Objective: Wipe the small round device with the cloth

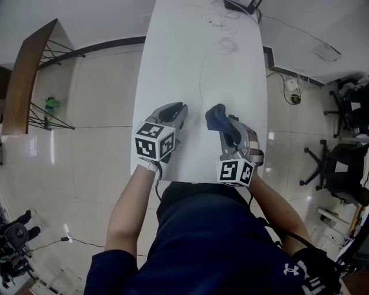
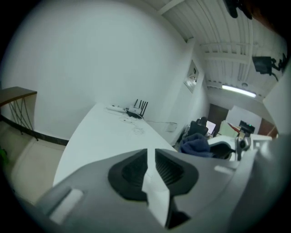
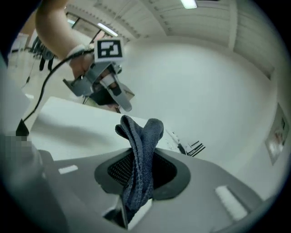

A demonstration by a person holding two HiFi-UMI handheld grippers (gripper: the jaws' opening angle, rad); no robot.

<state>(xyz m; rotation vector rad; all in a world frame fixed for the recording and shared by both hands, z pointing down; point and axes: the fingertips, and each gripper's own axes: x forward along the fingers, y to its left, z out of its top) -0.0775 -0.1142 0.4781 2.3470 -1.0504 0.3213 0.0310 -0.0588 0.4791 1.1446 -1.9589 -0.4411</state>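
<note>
A dark blue cloth [image 1: 216, 118] [image 3: 138, 150] hangs bunched from my right gripper [image 1: 223, 125] [image 3: 138, 170], whose jaws are shut on it above the near end of the long white table [image 1: 173, 57]. To its left, over the same end, my left gripper [image 1: 176, 112] [image 2: 151, 157] shows only a narrow gap between its jaws, with nothing in it. The cloth [image 2: 195, 144] also shows at the right of the left gripper view. I cannot pick out a small round device in any view.
At the table's far end sit a black router with antennas [image 1: 241, 6] [image 2: 136, 111], a coiled cable [image 1: 228, 45] and a thin white wire [image 1: 202, 75]. A wooden shelf [image 1: 23, 75] stands on the left, and office chairs [image 1: 346, 161] on the right.
</note>
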